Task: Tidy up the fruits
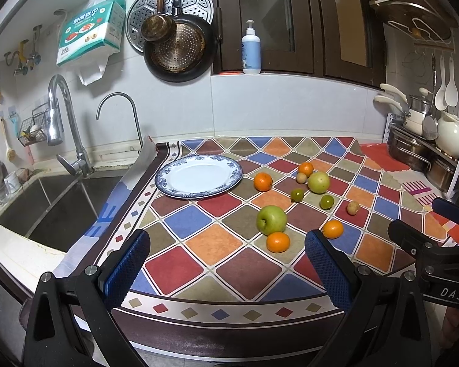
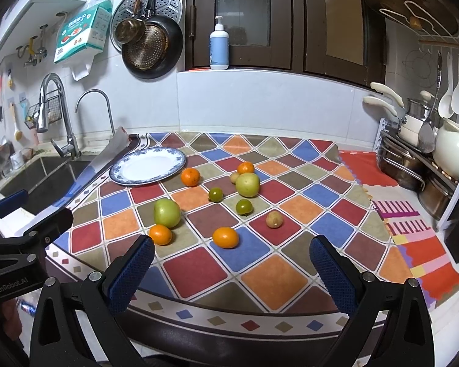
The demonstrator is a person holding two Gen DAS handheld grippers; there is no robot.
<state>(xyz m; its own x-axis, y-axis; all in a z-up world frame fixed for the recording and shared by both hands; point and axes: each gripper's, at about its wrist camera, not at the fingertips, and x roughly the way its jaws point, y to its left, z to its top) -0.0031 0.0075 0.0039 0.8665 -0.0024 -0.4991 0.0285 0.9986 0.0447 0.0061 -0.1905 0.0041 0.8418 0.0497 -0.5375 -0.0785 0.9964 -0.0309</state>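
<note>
A white plate with a blue rim [image 1: 199, 176] [image 2: 148, 165] lies empty at the far left of the patterned mat. Loose fruit lies to its right: several oranges [image 1: 278, 241] [image 2: 225, 237], two green apples [image 1: 271, 219] [image 2: 167, 212], two small green fruits [image 1: 326, 202] [image 2: 244, 207] and small yellowish ones [image 1: 352, 207] [image 2: 274, 219]. My left gripper [image 1: 226, 263] is open and empty over the mat's near edge. My right gripper [image 2: 232, 264] is open and empty, near the closest orange. Each gripper shows at the other view's edge.
A steel sink [image 1: 55, 208] with two taps lies left of the mat. A rack of pots and a white jug [image 2: 453, 150] stands at the right. Pans [image 1: 177, 46] hang on the back wall and a soap bottle [image 1: 251, 49] stands on the sill.
</note>
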